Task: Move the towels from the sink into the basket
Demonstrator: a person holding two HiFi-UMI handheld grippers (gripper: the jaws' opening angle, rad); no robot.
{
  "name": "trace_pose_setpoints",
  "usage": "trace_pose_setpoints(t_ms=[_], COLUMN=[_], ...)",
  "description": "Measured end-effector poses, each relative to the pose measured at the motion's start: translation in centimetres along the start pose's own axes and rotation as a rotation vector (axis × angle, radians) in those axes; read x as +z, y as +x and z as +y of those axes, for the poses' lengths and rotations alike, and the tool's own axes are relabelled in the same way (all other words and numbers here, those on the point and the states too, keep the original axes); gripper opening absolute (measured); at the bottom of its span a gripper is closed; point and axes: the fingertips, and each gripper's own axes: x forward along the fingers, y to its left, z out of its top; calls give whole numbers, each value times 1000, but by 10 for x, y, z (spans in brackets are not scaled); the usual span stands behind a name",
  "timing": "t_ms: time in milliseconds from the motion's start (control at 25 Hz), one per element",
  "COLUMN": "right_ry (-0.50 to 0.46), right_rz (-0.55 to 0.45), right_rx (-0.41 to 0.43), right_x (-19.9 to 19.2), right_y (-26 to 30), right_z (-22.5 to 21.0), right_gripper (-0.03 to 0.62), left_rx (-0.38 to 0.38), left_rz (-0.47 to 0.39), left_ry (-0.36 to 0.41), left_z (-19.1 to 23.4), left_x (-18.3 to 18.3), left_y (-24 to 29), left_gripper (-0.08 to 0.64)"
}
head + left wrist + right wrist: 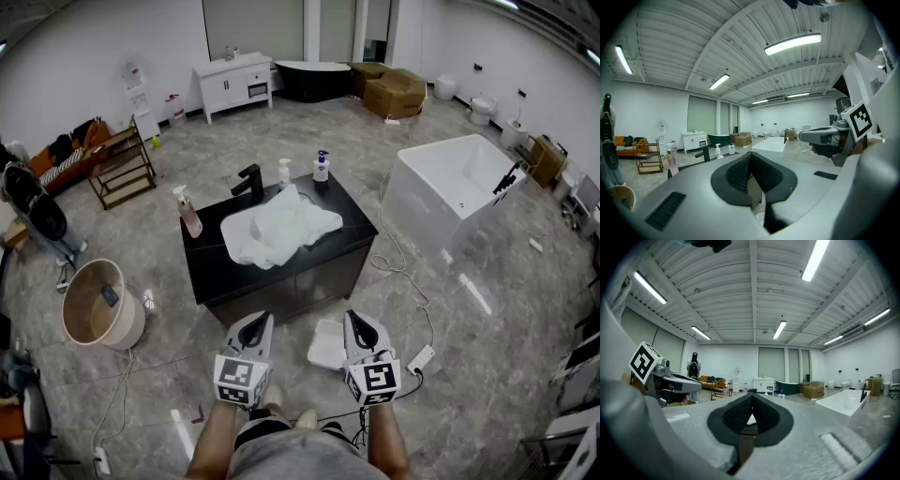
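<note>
White towels [281, 230] lie heaped in the white sink [232, 228] of a black vanity [214, 265] straight ahead in the head view. A round beige basket [94, 309] stands on the floor left of the vanity, with a small dark object inside. My left gripper [261, 319] and right gripper [356, 317] are held side by side low in front of the vanity, well short of the towels. Both are shut with nothing between the pads. In the left gripper view the jaws [751, 161] meet; in the right gripper view the jaws [751, 401] meet too.
A black faucet [249, 181] and soap bottles [188, 212] [322, 166] stand on the vanity. A white bathtub [459, 192] is to the right. A white tray [328, 344], cables and a power strip [419, 359] lie on the floor near my feet. A wooden shelf [122, 167] stands at the far left.
</note>
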Motion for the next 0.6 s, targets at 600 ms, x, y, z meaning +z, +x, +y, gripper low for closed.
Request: trace_pose_setpoints(t_ms=[600], right_ry=[18], right_rz=[9], right_rx=[32], right_x=[-5], right_y=[45], right_z=[7], right_gripper=[0], left_rx=[36], left_rz=[3], left_ry=[-3], left_z=[37], left_x=[-5], left_y=[16], left_gripper=[9])
